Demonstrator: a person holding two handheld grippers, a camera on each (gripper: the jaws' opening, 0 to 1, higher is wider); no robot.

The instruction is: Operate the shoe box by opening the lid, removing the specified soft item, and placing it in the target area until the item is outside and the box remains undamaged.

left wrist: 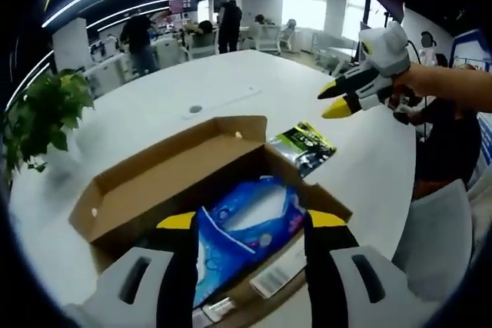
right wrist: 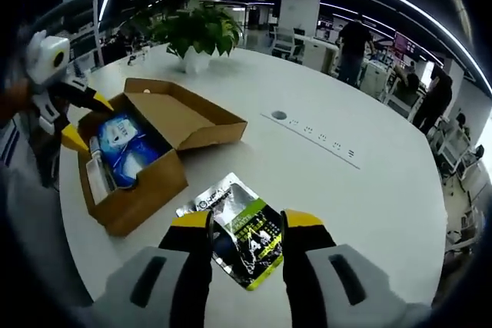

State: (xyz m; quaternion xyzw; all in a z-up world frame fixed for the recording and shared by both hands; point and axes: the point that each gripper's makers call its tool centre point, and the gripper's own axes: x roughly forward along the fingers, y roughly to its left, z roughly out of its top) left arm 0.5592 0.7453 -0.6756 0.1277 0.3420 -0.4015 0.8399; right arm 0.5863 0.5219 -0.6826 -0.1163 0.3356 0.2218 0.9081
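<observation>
The brown cardboard shoe box point(left wrist: 184, 182) is sitting on the round white table point(right wrist: 361, 190) with its lid already flipped back, so the opening part looks done. A flat black-and-green foil pouch point(right wrist: 242, 240) is lying on the table just beside the box, outside it, probably because that's the item being taken out and dropped in the target spot. A blue-and-white plastic soft pack point(left wrist: 246, 232) is still lying inside the box next to a white label strip.

The left gripper point(left wrist: 250, 224) is hovering right over the box, jaws spread wide on either side of the blue pack, not pinching anything as far as can be seen. Looks like it's lining up on that pack or steadying the box.

The right gripper point(right wrist: 244, 220) is hanging above the pouch beside the box, jaws wide apart and gripping nothing, so the pouch seems released. A potted green plant point(right wrist: 196, 32) is standing beyond the box.
</observation>
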